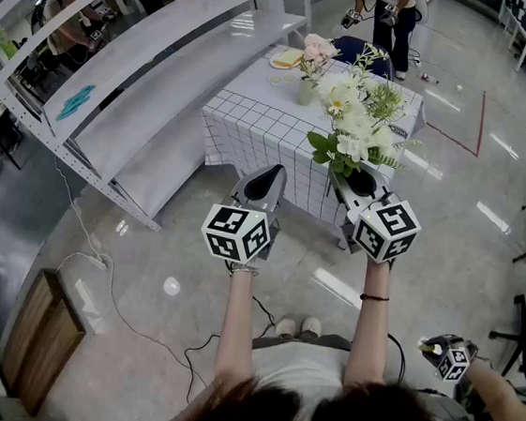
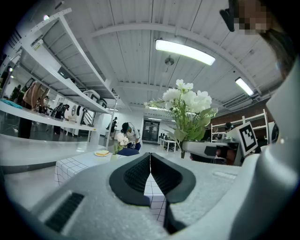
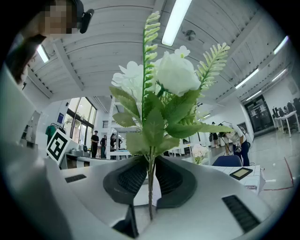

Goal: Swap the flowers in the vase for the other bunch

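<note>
Right gripper (image 3: 150, 165) is clamped on the upright stem of the white bunch (image 3: 165, 79), left gripper (image 2: 150, 163) is shut and empty, and the vase (image 1: 306, 91) of pink flowers (image 1: 318, 47) stands well ahead on the table (image 1: 253, 128), closer to the left gripper's line.

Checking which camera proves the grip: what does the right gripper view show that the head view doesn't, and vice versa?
Only the right gripper view: the thin green stem pinched between the right gripper's black ribbed pads. Only the head view: the left gripper's jaws closed on nothing, and the person's forearms. Both: the bunch of white flowers with green leaves it holds, and pink flowers on the white grid-cloth table.
</note>
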`<state>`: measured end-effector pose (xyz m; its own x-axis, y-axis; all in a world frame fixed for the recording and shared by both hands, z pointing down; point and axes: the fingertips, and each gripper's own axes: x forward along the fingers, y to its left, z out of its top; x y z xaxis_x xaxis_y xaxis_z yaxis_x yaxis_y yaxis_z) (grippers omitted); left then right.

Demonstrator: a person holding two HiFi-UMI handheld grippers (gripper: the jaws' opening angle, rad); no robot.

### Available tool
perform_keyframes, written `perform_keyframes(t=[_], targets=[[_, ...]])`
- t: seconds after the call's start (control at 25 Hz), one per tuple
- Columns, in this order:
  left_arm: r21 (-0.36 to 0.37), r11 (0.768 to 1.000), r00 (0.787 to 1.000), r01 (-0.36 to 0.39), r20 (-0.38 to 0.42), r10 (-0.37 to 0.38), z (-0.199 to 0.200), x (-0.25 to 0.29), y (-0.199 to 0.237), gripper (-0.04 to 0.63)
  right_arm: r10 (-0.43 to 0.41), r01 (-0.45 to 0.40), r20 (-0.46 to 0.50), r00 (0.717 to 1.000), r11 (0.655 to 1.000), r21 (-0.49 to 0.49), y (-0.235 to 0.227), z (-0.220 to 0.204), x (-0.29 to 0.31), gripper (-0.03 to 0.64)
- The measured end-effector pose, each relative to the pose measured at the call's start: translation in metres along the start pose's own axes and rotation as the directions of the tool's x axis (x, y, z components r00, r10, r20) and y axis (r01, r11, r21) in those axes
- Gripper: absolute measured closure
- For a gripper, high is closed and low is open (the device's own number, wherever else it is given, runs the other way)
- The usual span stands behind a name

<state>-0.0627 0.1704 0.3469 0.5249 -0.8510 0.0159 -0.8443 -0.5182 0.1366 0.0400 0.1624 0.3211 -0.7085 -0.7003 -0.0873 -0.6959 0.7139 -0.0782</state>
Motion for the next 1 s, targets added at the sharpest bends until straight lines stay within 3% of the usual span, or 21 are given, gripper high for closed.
perform_keyframes(t=[0.52, 1.0], targets=[[-0.01, 1.0, 1.0, 0.001, -0.003, -0.001, -0.003, 0.003, -0.012, 0.582, 0.01, -0.009, -0.016, 1.0, 1.0, 0.006, -0.004, -0.001, -0.008, 0.561], [-0.04, 0.998, 0.998, -0.057, -0.015, 0.056, -0.02, 0.004, -0.019, 0.583, 0.022, -0.021, -0.017, 1.0, 0.999, 0.042, -0.015, -0.011, -0.021, 0.561]])
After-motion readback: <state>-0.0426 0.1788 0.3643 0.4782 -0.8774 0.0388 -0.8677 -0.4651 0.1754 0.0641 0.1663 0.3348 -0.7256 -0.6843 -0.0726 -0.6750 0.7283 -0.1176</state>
